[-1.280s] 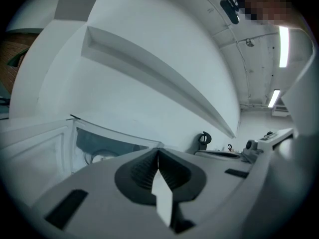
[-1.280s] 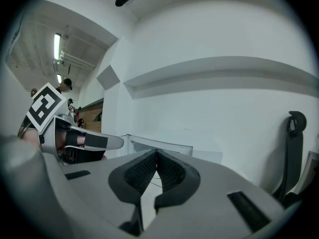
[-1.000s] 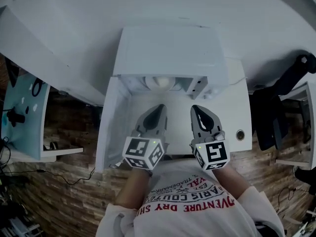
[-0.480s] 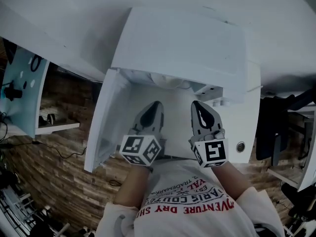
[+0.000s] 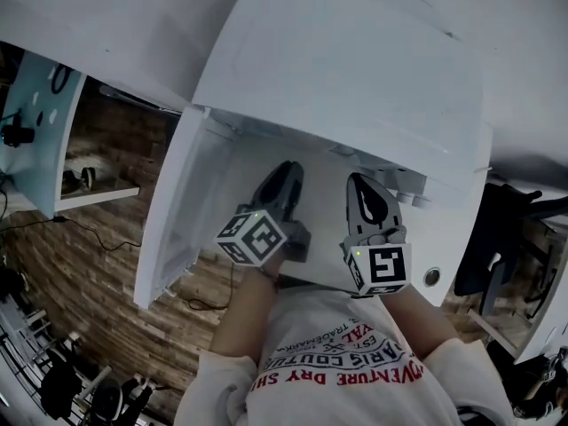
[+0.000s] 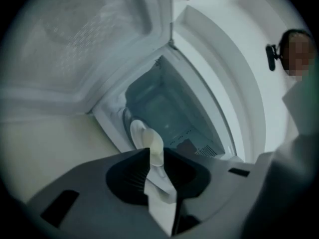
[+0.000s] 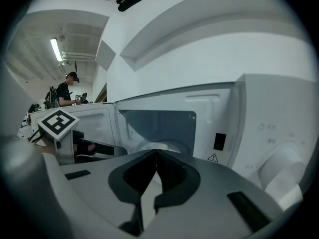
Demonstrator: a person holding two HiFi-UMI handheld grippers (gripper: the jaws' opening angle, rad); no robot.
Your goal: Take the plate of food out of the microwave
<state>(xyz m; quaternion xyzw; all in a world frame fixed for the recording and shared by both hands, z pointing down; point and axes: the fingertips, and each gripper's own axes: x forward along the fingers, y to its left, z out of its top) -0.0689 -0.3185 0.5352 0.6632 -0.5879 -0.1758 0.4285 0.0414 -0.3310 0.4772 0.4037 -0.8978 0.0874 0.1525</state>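
While its door stands open, microwave holds plate

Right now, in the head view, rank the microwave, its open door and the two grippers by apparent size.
1. microwave
2. open door
3. left gripper and right gripper: look alike, so unranked; both sit nearer the camera.
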